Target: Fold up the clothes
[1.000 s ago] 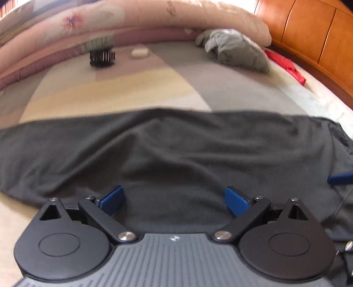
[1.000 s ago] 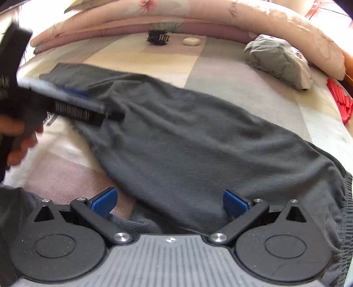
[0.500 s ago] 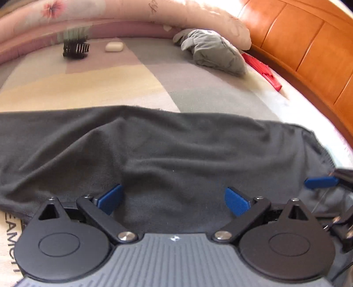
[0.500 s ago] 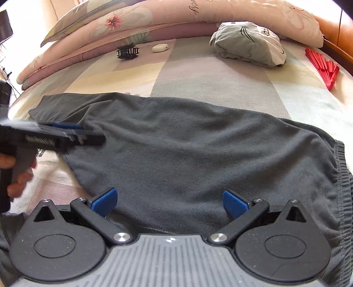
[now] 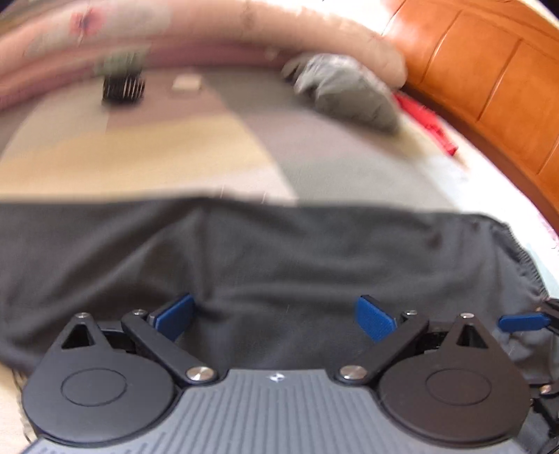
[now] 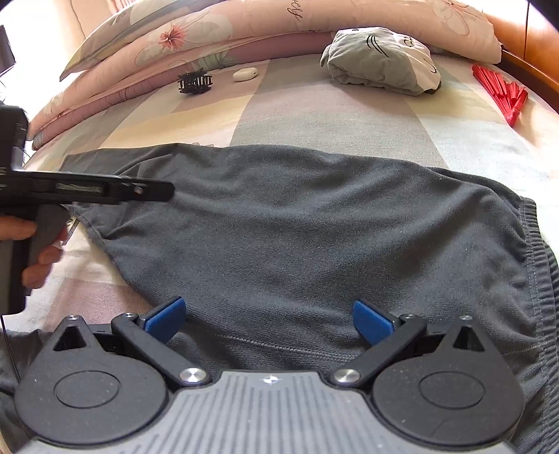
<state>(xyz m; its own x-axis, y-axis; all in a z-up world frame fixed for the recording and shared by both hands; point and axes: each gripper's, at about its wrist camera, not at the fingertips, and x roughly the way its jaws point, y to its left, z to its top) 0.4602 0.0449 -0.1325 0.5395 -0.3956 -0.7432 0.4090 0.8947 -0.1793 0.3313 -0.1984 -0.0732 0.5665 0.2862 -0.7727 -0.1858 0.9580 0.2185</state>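
Note:
Dark grey trousers (image 6: 314, 227) lie spread across the bed, their elastic waistband (image 6: 538, 251) at the right. My right gripper (image 6: 269, 319) is open low over the cloth near its front edge, nothing between its blue pads. In the blurred left wrist view the same trousers (image 5: 279, 251) fill the lower half, and my left gripper (image 5: 276, 316) is open just above them. The left gripper's black body (image 6: 84, 190) shows from the side in the right wrist view, held by a hand (image 6: 35, 251) over the trouser leg. One blue fingertip (image 5: 522, 323) of the right gripper shows at the right edge.
A folded grey garment (image 6: 384, 63), a red folding fan (image 6: 503, 90), a black hair clip (image 6: 195, 83) and a small white object (image 6: 244, 74) lie further back. A rolled floral quilt (image 6: 244, 31) lines the far side. A wooden headboard (image 5: 489, 77) stands at the right.
Both grippers have shifted over the trousers while staying open. The left wrist view has tilted up and is now motion-blurred; the right gripper has come closer to the cloth.

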